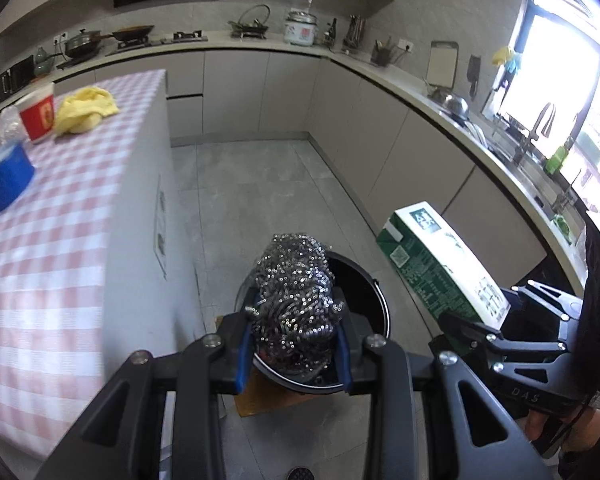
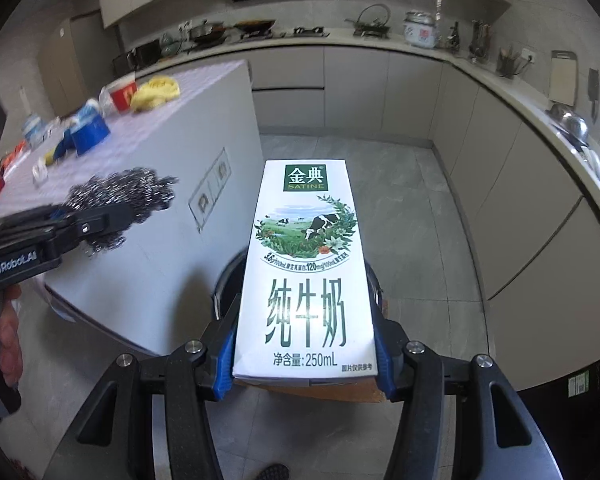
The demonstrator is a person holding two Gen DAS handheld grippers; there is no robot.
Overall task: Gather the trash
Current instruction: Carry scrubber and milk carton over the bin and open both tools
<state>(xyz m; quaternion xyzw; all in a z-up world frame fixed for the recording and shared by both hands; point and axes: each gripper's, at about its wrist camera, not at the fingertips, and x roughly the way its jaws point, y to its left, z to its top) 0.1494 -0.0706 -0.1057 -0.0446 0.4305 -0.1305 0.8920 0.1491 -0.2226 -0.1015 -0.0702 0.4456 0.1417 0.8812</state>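
My left gripper (image 1: 296,320) is shut on a steel wool scourer (image 1: 296,300) and holds it above the open black trash bin (image 1: 370,300) on the floor. My right gripper (image 2: 304,344) is shut on a white and green milk carton (image 2: 306,272), held over the same bin (image 2: 230,276), which the carton mostly hides. The carton also shows in the left wrist view (image 1: 440,264), and the scourer in the right wrist view (image 2: 120,204). More trash lies on the checked island top: a blue cup (image 1: 6,178), a red cup (image 1: 38,114), a yellow cloth (image 1: 86,108).
The island (image 1: 136,208) stands directly left of the bin. Kitchen counters (image 1: 440,100) with cookware run along the back and right walls, with a sink under the window. Grey tiled floor (image 1: 252,196) lies between them. A brown board (image 1: 260,396) sits under the bin.
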